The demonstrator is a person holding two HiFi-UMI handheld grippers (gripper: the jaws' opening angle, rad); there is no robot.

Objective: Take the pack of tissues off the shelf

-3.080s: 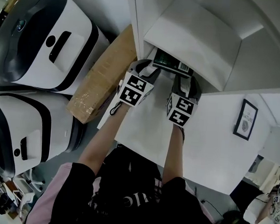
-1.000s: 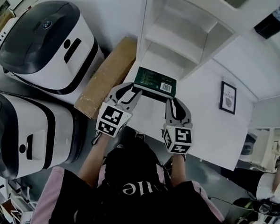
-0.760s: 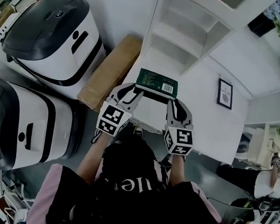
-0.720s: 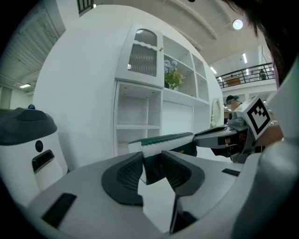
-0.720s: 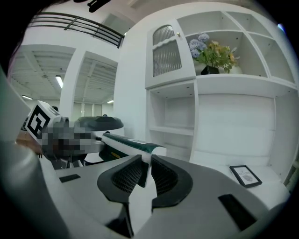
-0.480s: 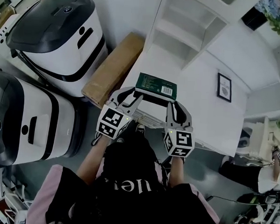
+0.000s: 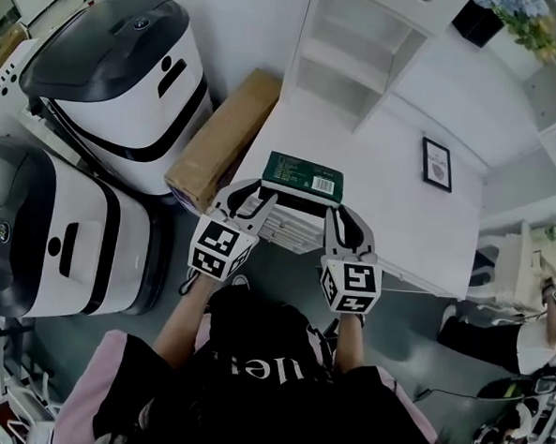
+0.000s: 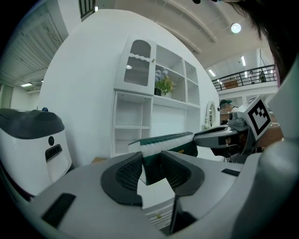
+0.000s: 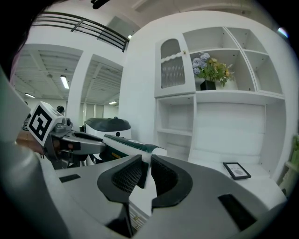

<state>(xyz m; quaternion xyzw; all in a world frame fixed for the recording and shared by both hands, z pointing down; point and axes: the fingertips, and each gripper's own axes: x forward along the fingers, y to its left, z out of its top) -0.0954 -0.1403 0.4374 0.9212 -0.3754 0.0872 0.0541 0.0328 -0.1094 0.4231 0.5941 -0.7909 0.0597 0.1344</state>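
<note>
The pack of tissues (image 7: 302, 180), dark green with a white barcode label, hangs out of the shelf (image 7: 355, 43), level over the front edge of the white cabinet top (image 7: 401, 214). My left gripper (image 7: 251, 201) grips its left end and my right gripper (image 7: 339, 220) its right end. In the left gripper view the pack (image 8: 163, 140) sits between the ribbed pads of the left gripper (image 8: 152, 168), whose jaws are closing on it. In the right gripper view the right gripper (image 9: 145, 175) pinches the pack's (image 9: 126, 145) thin end.
A framed picture (image 7: 437, 163) lies on the cabinet top to the right. A cardboard box (image 7: 227, 138) leans at the cabinet's left side. Two large white-and-black machines (image 7: 118, 66) (image 7: 43, 230) stand further left. A potted plant (image 7: 516, 15) sits high in the shelf unit.
Three seconds ago the pack lay inside the shelf opening. Over the last second both grippers have carried it further back from the shelf, toward the cabinet's front edge.
</note>
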